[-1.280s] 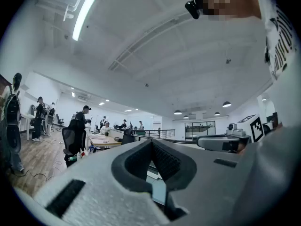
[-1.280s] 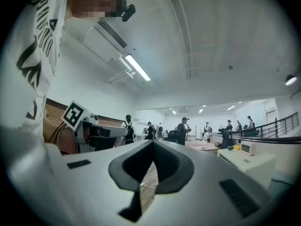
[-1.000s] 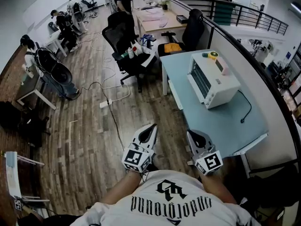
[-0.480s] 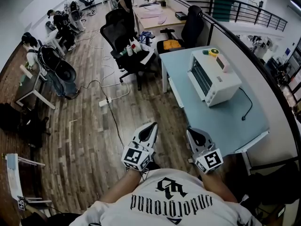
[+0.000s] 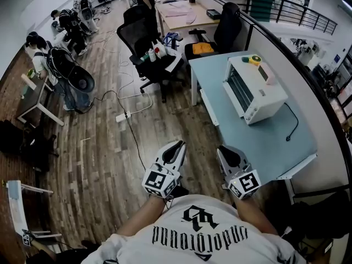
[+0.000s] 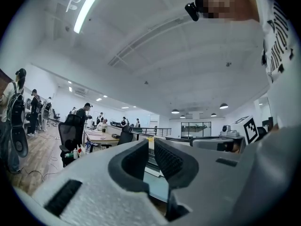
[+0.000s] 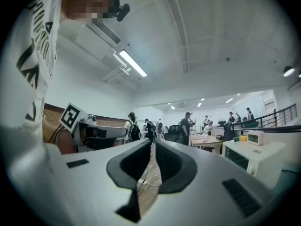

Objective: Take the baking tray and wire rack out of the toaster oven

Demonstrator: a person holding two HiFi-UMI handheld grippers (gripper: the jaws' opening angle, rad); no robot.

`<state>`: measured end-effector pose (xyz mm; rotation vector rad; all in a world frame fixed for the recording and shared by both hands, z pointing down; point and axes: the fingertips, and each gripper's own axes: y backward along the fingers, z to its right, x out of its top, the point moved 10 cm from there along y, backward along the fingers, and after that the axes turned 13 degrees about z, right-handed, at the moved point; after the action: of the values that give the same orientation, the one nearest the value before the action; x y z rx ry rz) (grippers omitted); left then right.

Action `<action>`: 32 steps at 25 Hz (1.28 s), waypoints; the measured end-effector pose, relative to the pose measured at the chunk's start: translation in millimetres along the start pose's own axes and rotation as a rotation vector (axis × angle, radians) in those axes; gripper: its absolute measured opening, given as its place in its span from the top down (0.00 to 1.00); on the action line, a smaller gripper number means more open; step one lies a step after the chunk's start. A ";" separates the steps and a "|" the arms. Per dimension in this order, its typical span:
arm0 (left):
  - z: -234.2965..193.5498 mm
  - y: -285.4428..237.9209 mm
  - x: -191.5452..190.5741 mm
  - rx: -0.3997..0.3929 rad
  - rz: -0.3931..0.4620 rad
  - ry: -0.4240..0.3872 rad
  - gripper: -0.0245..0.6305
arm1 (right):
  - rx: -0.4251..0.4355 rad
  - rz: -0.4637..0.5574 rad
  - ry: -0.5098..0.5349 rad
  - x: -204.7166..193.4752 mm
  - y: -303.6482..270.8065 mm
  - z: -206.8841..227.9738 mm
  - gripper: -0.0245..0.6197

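A person in a white printed shirt [image 5: 198,232] stands on a wood-plank floor [image 5: 104,164] at the near corner of a pale blue table [image 5: 258,144], holding a two-jaw gripper in each hand, both pointed level. The jaws of the left gripper [image 5: 178,146] have just been opening and stand a narrow slit apart with nothing between them. The jaws of the right gripper [image 5: 222,149] have likewise just been opening, leaving a thin, empty gap. The white toaster oven [image 5: 257,91] sits farther along the table, well apart from both grippers, its glass door closed and facing the open floor. The baking tray and wire rack cannot be made out behind the door. A black cord [image 5: 292,126] trails from the oven across the table. Black office chairs [image 5: 144,40] stand beyond.
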<state>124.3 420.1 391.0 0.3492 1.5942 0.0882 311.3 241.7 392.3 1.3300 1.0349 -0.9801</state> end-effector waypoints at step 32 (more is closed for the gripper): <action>-232.0 -65.0 -4.9 -0.110 -0.051 0.061 0.58 | -0.090 -0.040 0.001 -59.6 -226.9 -8.3 0.58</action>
<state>-115.1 393.5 392.2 0.2219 1.6503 0.1480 76.6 244.6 389.0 1.2403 1.0976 -0.9523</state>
